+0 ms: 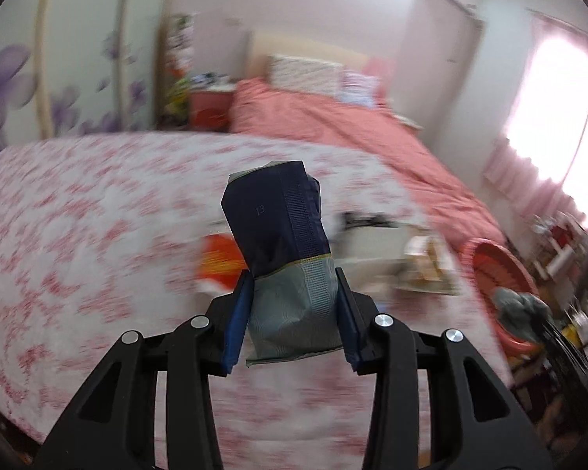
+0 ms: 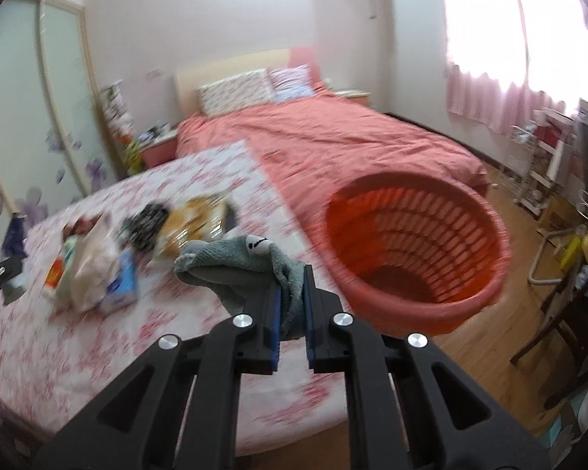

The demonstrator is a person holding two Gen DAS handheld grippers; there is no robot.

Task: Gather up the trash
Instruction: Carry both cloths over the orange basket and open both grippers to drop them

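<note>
Left gripper (image 1: 294, 293) clamps a packet (image 1: 282, 250) (navy-topped); right gripper (image 2: 293, 301) pinches grey cloth (image 2: 235, 258).

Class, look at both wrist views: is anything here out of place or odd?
Yes. Wrappers and bags lie strewn on the floral bedspread rather than in the red basket, which looks tilted at the bed's edge.

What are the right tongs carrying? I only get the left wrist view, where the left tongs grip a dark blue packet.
Observer: The right tongs are shut on a grey cloth.
Operator: Anything in the basket?
Observer: Nothing shows inside the red basket; its open mouth faces the camera.
Operator: What lies on the bed?
Observer: A white plastic bag with a blue box beside it, on the flowered cover.
</note>
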